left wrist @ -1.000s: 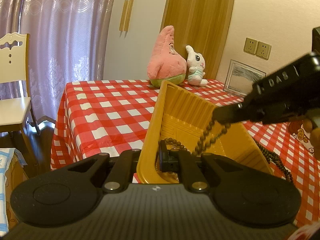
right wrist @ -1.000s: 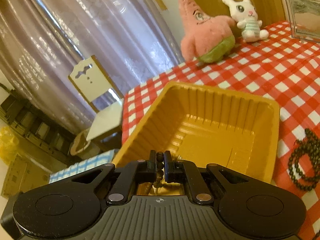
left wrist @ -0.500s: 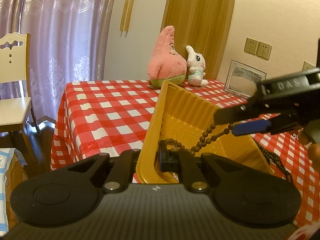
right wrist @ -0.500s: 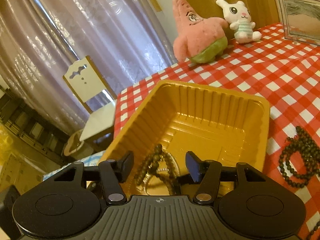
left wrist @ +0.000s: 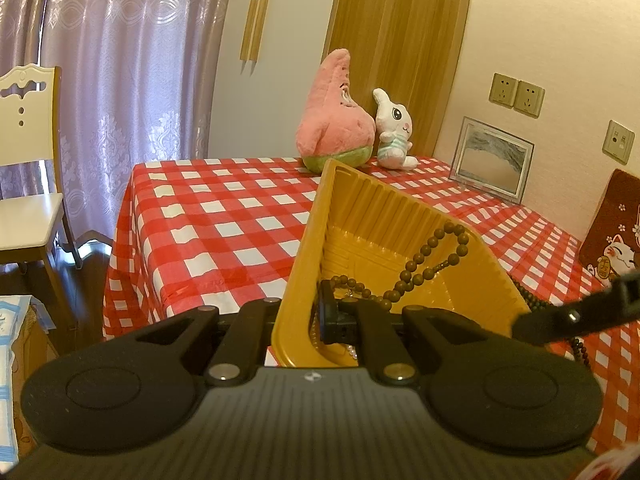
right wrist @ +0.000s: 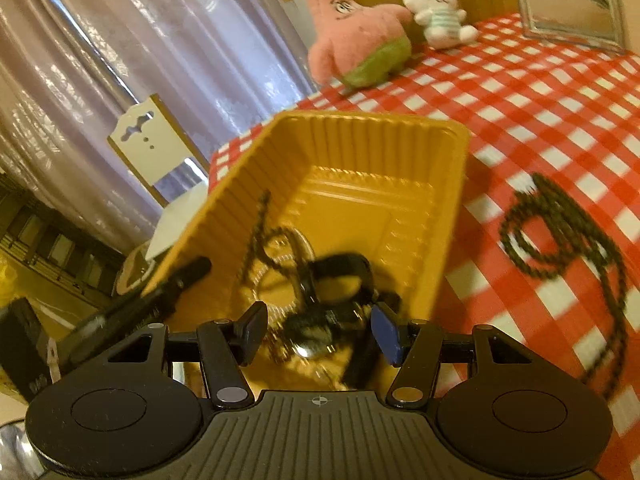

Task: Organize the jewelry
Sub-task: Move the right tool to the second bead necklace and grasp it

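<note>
My left gripper (left wrist: pixel 310 316) is shut on the near wall of a yellow plastic tray (left wrist: pixel 362 200) and holds it tilted. A brown bead bracelet (left wrist: pixel 430 258) lies inside the tray against the right wall. In the right wrist view the tray (right wrist: pixel 360 148) holds the bead bracelet (right wrist: pixel 256 232), a black watch or strap (right wrist: pixel 340 280) and some shiny pieces. My right gripper (right wrist: pixel 318 334) is open and empty just above the tray's near end. A long dark bead necklace (right wrist: pixel 560 232) lies on the checked cloth to the right of the tray.
The table has a red and white checked cloth (left wrist: pixel 224 208). A pink star plush (left wrist: pixel 336 116) and a white rabbit plush (left wrist: pixel 394 132) stand at the back, with a picture frame (left wrist: pixel 492 160) on the right. A white chair (left wrist: pixel 28 184) stands at the left.
My right gripper opened and let the bead bracelet drop into the tray, then drew back to the right. My left gripper kept hold of the tray.
</note>
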The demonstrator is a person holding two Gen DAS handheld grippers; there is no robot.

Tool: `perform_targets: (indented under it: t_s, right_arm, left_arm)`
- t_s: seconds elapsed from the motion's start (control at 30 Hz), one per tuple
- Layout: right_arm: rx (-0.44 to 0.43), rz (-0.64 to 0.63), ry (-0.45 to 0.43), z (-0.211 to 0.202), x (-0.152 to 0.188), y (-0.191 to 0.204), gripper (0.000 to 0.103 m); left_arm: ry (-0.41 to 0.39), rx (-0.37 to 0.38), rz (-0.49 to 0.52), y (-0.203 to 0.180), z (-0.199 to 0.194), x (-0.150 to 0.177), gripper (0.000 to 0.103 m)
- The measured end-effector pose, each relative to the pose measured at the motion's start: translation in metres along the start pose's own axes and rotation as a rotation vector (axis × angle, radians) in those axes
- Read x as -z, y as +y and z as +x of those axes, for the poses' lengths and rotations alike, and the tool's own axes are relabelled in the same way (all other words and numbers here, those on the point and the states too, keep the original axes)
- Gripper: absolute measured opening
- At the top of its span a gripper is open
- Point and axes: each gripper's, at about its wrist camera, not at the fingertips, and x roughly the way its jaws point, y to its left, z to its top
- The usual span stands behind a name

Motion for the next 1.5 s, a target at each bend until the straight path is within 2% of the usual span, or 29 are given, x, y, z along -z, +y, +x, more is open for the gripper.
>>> perform_targets:
  t_s: [0.1, 0.37, 0.67, 0.83, 1.03, 1.33, 1.4, 1.5]
  right_arm:
    - [-0.011, 0.019, -0.009, -0.010, 0.005, -0.005, 0.058]
    - [0.040, 0.025, -0.058, -0.037, 0.005, -0.018, 0.058]
    - [0.231, 0.070, -0.111, -0.058, 0.002, -0.070, 0.058]
    - [0.350, 0.067, -0.095, -0.058, 0.005, -0.102, 0.058]
    - [0.412, 0.055, -0.096, -0.056, 0.008, -0.125, 0.057]
    - [0.453, -0.008, -0.069, -0.033, 0.001, -0.140, 0.042]
    - [0.463, -0.010, -0.063, -0.027, 0.000, -0.144, 0.036]
    - [0.468, -0.023, -0.074, -0.021, -0.004, -0.148, 0.033]
  left_arm:
    - [-0.001, 0.001, 0.002, 0.000, 0.000, 0.000, 0.006]
    - [-0.001, 0.000, 0.000, 0.000, 0.000, 0.000, 0.006]
    - [0.000, 0.000, 0.001, 0.000, 0.000, 0.000, 0.006]
    - [0.000, 0.001, 0.003, 0.000, 0.000, 0.000, 0.006]
    - [0.001, -0.001, 0.002, 0.000, 0.000, 0.000, 0.006]
    - [0.001, 0.000, 0.002, 0.000, 0.000, 0.000, 0.006]
    - [0.002, -0.001, 0.001, 0.000, 0.000, 0.000, 0.006]
    - [0.001, -0.001, 0.002, 0.000, 0.000, 0.000, 0.006]
